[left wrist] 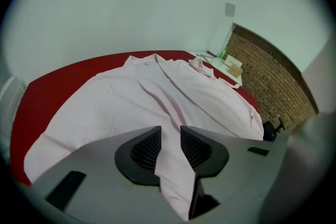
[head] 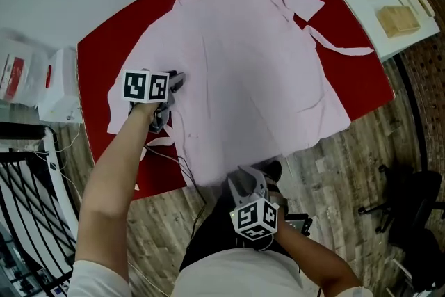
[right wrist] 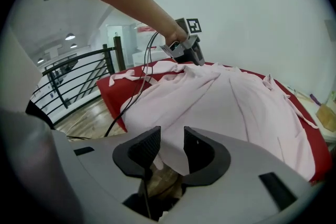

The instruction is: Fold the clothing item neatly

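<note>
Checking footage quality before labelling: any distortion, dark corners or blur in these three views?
Head view: evenly lit, sharp, red table edge bowed. Left gripper view: heavy fisheye, black corners, pink garment slightly soft. Right gripper view: same vignette, railing curved, no glare.

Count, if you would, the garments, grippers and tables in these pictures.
Garments: 1, the pink garment
Grippers: 2, the left gripper and the right gripper
Tables: 2, the red table and the white table
Total: 5
</note>
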`<act>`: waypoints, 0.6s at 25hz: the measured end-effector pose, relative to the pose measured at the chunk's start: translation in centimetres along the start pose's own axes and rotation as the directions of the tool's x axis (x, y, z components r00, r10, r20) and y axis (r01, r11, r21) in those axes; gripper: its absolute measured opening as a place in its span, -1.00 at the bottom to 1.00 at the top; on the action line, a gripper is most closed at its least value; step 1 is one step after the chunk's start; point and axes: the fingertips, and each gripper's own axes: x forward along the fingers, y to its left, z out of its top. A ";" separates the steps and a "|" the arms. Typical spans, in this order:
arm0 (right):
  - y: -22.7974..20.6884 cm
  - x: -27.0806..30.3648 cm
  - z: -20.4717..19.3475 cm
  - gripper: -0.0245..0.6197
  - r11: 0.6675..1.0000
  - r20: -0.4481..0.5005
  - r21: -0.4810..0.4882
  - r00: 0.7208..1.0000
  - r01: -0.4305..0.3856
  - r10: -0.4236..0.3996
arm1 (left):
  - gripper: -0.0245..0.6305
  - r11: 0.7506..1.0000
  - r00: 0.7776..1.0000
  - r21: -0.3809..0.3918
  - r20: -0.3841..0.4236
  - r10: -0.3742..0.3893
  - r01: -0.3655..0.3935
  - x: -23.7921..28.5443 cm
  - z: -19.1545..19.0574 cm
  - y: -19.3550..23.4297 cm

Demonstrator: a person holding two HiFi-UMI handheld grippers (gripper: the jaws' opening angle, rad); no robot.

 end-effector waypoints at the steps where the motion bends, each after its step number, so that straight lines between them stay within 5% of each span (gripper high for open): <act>1: 1.0 0.3 0.2 -0.49 1.000 -0.003 0.006 1.000 0.001 -0.001 | -0.60 1.000 1.000 0.009 -0.007 -0.014 0.014 0.2 -0.5 -0.1; 8: 5.9 2.7 1.7 -0.49 0.999 -0.030 0.030 0.999 0.028 -0.027 | -0.55 0.992 0.994 0.067 -0.036 -0.105 0.107 2.3 -1.7 -1.7; 15: 7.2 5.1 1.7 -0.49 0.994 -0.086 0.062 0.993 0.090 -0.085 | -0.52 0.989 0.994 0.101 -0.055 -0.099 0.105 4.4 -1.7 -2.1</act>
